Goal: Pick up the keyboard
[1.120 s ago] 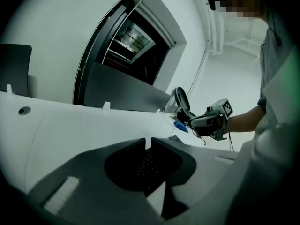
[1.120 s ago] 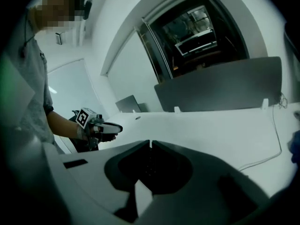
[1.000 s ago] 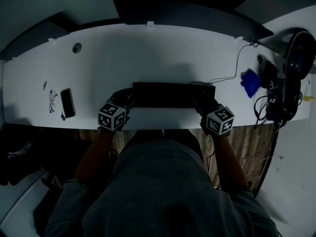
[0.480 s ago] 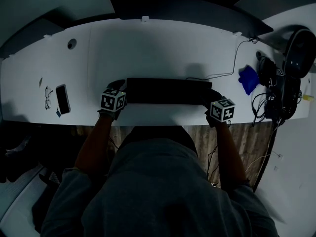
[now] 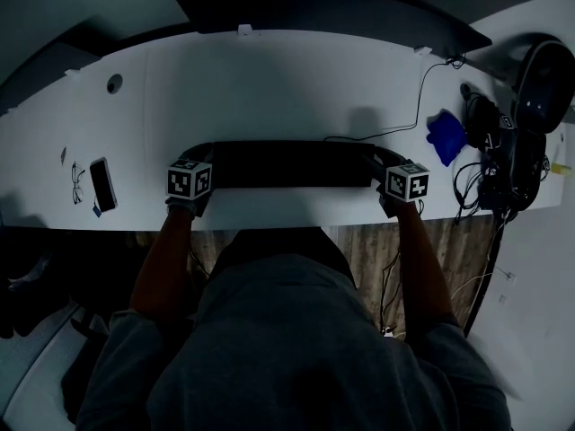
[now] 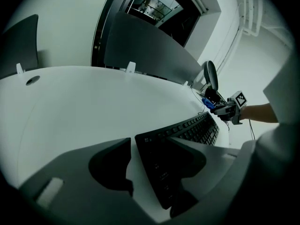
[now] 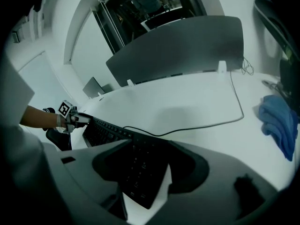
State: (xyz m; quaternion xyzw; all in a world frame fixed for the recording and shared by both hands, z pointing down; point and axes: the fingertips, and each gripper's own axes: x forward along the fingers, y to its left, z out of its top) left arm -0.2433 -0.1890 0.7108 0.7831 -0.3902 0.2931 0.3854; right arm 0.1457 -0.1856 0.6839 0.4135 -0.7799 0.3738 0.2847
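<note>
A black keyboard point(image 5: 292, 164) lies flat on the white desk point(image 5: 269, 79), with a gripper at each end. My left gripper point(image 5: 208, 157) is at its left end. In the left gripper view the jaws point(image 6: 151, 142) have just been opening and stand spread, with the keyboard's end point(image 6: 197, 130) between them. My right gripper point(image 5: 382, 162) is at the right end. Its jaws point(image 7: 149, 144) have likewise just been opening and straddle that end of the keyboard point(image 7: 105, 130). Neither gripper's pads press on the keyboard.
A phone point(image 5: 101, 184) and glasses point(image 5: 74, 171) lie at the desk's left. A blue cloth point(image 5: 446, 133), a thin black cable point(image 5: 409, 106) and a tangle of dark gear point(image 5: 508, 151) sit at the right. A grey partition point(image 5: 359, 21) lines the far edge.
Both grippers have shifted outward along the keyboard to its two ends and dropped lower, and their jaws have spread apart. The keyboard still lies on the desk.
</note>
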